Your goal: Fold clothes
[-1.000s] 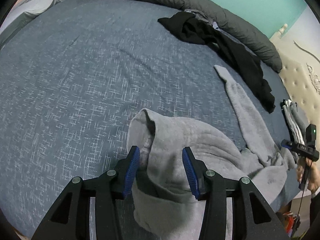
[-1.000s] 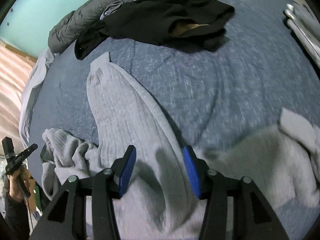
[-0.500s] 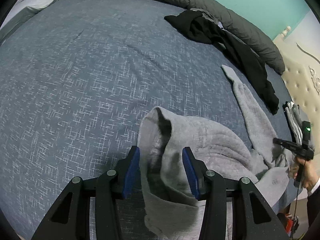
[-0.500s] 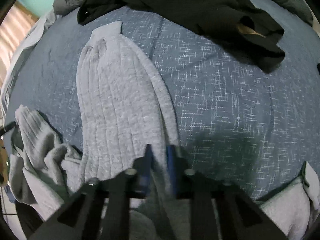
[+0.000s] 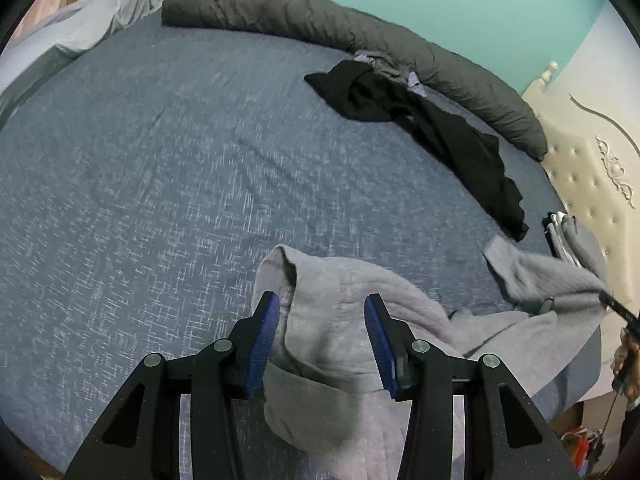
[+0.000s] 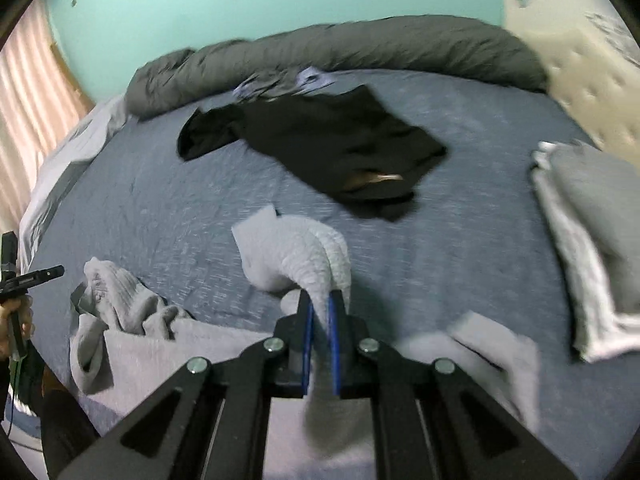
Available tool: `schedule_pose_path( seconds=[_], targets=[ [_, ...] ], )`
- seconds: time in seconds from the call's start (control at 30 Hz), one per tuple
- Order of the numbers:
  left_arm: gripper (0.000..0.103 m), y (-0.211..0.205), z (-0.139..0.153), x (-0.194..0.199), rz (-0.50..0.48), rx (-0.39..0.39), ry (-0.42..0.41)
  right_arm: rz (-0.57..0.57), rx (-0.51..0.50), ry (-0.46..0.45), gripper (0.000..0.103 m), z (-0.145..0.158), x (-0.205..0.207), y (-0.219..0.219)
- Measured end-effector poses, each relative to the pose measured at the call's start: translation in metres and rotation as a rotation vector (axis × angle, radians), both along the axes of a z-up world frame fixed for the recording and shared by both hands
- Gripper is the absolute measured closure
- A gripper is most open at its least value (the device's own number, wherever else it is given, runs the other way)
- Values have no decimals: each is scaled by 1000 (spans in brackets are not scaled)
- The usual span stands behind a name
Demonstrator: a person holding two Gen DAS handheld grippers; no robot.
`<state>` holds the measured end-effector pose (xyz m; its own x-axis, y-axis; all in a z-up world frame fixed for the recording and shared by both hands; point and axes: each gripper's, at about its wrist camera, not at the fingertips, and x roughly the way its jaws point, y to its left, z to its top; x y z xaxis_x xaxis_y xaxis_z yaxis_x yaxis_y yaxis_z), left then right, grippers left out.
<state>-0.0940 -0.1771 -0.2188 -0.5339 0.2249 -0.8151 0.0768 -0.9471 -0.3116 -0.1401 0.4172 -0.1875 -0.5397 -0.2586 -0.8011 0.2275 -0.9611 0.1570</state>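
Note:
A grey hoodie (image 5: 344,320) lies crumpled on the blue bedsheet (image 5: 160,184). Its hood sits between the blue pads of my left gripper (image 5: 320,320), which stands open around the cloth without pinching it. In the right wrist view my right gripper (image 6: 320,316) is shut on the hoodie's grey sleeve (image 6: 296,252), lifted off the sheet with the cuff drooping forward. The same sleeve (image 5: 540,276) hangs in the air at the right of the left wrist view. The rest of the hoodie (image 6: 128,316) lies bunched at lower left.
A black garment (image 6: 328,144) lies spread beyond the sleeve. A rolled dark grey duvet (image 5: 340,36) runs along the far side. Folded grey and white clothes (image 6: 592,240) are stacked at the right by a cream headboard (image 5: 592,168). A hand (image 6: 14,320) holds the other gripper.
My right gripper closed on the sleeve and lifted it off the bed, pulling it up and toward me. The left gripper stayed open over the hood.

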Motion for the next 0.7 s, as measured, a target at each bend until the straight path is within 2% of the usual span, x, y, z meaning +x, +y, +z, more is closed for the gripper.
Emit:
schedule_pose_path(
  seconds=[0.1, 0.23, 0.3, 0.37, 0.47, 0.53, 0.67, 0.7],
  targets=[
    [55, -1, 7, 3, -2, -8, 3, -62, 27, -5, 96, 6, 26, 36],
    [55, 0, 6, 1, -1, -3, -9, -129, 47, -89, 96, -14, 44, 74],
    [55, 1, 5, 0, -4, -3, -14, -134, 42, -166, 96, -33, 46, 81],
    [55, 1, 3, 0, -8, -5, -18, -139, 71, -206, 95, -46, 46, 78],
    [55, -4, -3, -2, 2, -9, -27, -153, 55, -246, 92, -52, 43, 79],
    [55, -7, -7, -4, 8, -12, -33, -177, 36, -227, 81, -46, 37, 85],
    [55, -14, -15, -7, 20, -18, -46, -221, -13, -176, 65, -30, 21, 96],
    [55, -15, -16, -8, 22, -19, -48, -215, -27, -171, 56, -29, 16, 95]
  ],
)
